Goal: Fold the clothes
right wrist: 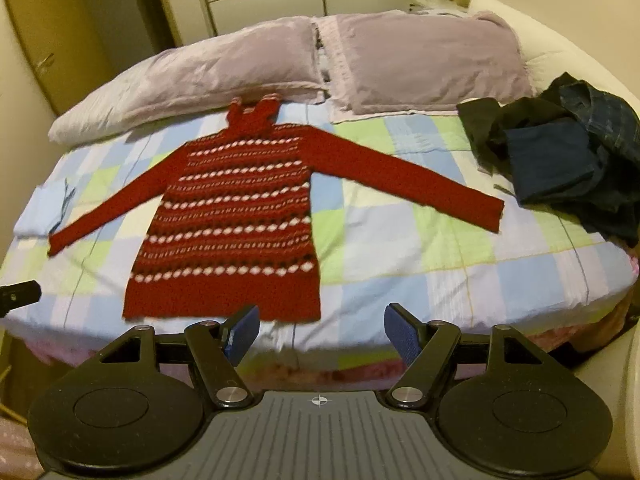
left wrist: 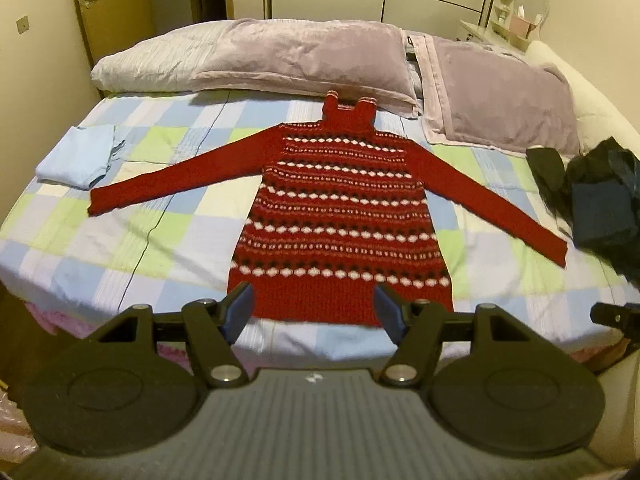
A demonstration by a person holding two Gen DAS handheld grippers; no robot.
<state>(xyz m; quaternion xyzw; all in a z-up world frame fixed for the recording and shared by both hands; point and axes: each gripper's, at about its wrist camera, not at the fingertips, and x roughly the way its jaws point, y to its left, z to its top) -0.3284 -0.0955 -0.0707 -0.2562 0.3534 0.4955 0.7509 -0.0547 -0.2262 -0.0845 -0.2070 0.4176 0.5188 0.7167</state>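
A red knitted sweater [left wrist: 340,216] [right wrist: 236,216] with white and black patterned bands lies flat on the bed, collar toward the pillows, both sleeves spread out to the sides. My left gripper [left wrist: 314,310] hovers open just in front of the sweater's hem, nothing between its blue pads. My right gripper [right wrist: 320,330] is open too, off the hem's right corner above the bed's front edge, and holds nothing. A bit of the right gripper [left wrist: 616,316] shows at the right edge of the left wrist view; the left gripper [right wrist: 18,294] peeks in at the left edge of the right wrist view.
The bed has a checked blue, green and white sheet [left wrist: 120,240] [right wrist: 420,240]. Two lilac pillows [left wrist: 304,52] [right wrist: 432,60] lie at its head. A folded light blue garment [left wrist: 76,156] rests at the left. A heap of dark clothes [left wrist: 600,200] [right wrist: 568,160] sits at the right.
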